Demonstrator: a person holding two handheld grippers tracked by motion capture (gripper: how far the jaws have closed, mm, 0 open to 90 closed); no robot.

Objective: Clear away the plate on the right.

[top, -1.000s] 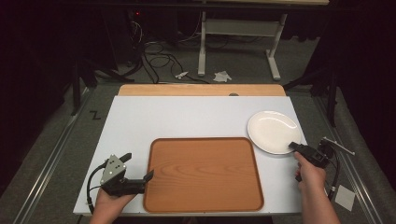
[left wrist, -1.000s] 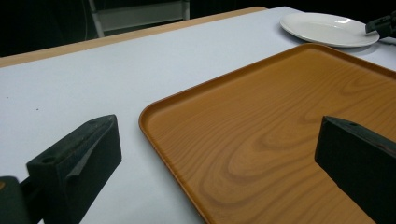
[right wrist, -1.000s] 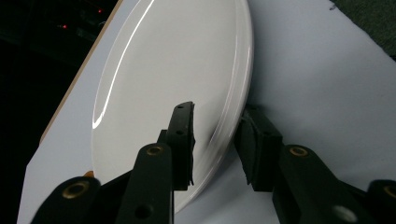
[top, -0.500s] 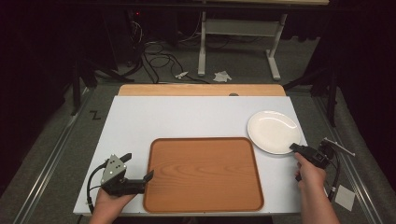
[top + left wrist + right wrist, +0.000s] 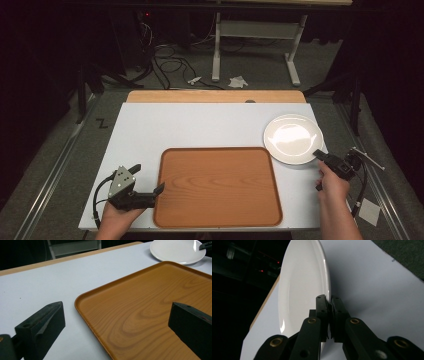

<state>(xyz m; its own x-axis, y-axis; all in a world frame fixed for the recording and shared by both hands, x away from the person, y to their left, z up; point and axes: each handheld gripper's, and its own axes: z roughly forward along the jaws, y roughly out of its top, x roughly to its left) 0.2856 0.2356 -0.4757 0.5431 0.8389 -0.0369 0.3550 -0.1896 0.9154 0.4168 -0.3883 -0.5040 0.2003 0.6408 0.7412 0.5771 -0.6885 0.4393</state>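
Note:
A white plate (image 5: 292, 137) lies at the right of the white table (image 5: 200, 125). My right gripper (image 5: 318, 154) is at the plate's near right edge. In the right gripper view its jaws have just been closing and now pinch the rim of the plate (image 5: 304, 277) at the right gripper (image 5: 328, 300). A wooden tray (image 5: 217, 185) lies in front of the centre. My left gripper (image 5: 147, 178) stands open at the tray's near left corner. In the left gripper view the left gripper (image 5: 115, 307) straddles the edge of the tray (image 5: 140, 310), with the plate (image 5: 175, 250) far beyond.
A wooden strip (image 5: 215, 96) runs along the table's far edge. Beyond it on the floor are cables (image 5: 170, 62) and a desk frame (image 5: 255, 45). Bare white tabletop lies between the tray and the far edge.

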